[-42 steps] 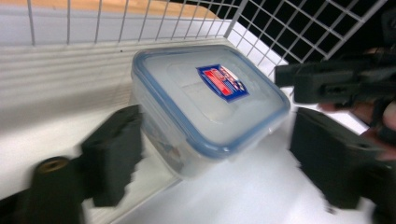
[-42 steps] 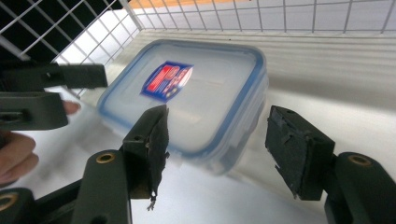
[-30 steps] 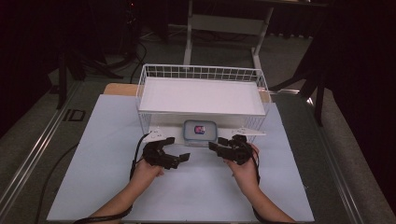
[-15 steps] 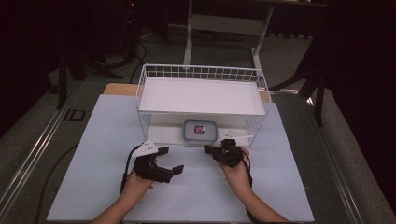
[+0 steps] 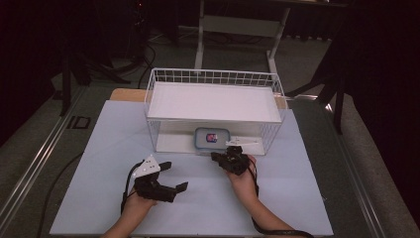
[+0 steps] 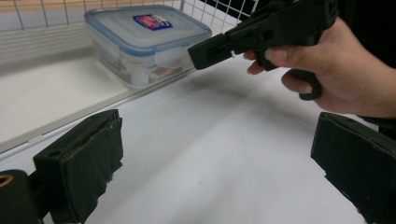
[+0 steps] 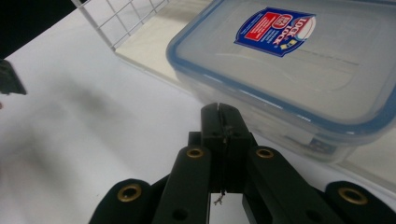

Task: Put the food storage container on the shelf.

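Two grippers are out with nothing gripped. The right gripper (image 7: pixel 219 121) has its jaws pressed together, empty, their tips just short of the lidded plastic container (image 7: pixel 299 60), which sits under the wire basket's (image 5: pixel 163 79) shelf, probably lining up to nudge it. The left gripper (image 6: pixel 215 154) waits wide open, the container ahead beyond its jaws.

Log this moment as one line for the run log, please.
left tool: open, above mat, holding nothing | right tool: shut, empty, tip near box | box: lid on, under basket shelf | mat: white
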`<state>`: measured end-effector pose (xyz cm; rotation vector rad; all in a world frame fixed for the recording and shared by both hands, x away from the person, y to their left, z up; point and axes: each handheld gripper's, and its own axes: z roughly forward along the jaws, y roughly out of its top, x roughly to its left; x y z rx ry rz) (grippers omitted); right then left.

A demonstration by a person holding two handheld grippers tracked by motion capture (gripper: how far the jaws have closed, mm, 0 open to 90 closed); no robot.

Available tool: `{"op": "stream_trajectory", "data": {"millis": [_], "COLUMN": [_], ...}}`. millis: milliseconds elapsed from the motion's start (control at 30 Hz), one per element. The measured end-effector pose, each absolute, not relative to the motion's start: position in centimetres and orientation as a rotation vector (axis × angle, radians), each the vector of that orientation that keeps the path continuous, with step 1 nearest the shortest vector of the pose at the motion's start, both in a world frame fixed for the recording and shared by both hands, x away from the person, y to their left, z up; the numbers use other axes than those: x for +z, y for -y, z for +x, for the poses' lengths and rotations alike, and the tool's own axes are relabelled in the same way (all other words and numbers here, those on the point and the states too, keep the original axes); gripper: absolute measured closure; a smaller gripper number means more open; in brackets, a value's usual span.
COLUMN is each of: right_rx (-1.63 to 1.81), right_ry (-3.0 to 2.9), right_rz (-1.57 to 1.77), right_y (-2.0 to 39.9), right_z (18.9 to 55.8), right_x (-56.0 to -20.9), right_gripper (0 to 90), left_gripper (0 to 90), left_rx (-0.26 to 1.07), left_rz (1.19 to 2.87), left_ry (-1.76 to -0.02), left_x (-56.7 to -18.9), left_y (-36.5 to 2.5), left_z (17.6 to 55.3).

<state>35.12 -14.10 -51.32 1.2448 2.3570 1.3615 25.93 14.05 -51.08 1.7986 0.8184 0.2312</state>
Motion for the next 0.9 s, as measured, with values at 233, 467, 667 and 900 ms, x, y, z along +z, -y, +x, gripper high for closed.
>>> {"op": "stream_trajectory", "data": {"millis": [233,467,667,900], "right_rx": [1.352,1.351,1.329,1.332], "right_ry": [-2.358,-2.336,-2.314,-2.286], "right_rz": [1.261,1.275,1.288,1.297], "right_y": [13.6,13.4,13.2,12.6], "right_z": [35.8,36.9,37.9,39.0], "right_x": [-52.0,-52.0,-52.1,-52.4], "right_gripper": [89.9,89.9,89.9,89.9], "left_gripper": [3.3,3.3,3.3,3.3], "left_rx": [0.226,0.252,0.246,0.234], "left_rz": [1.803,1.799,1.798,1.800], "left_ry": [-0.810,-0.798,-0.795,-0.792], "left_x": [-51.2,-51.1,-51.1,-51.3], "left_y": [-14.0,-13.9,-14.0,-14.0], "left_z": [25.9,25.6,25.6,25.6]}}
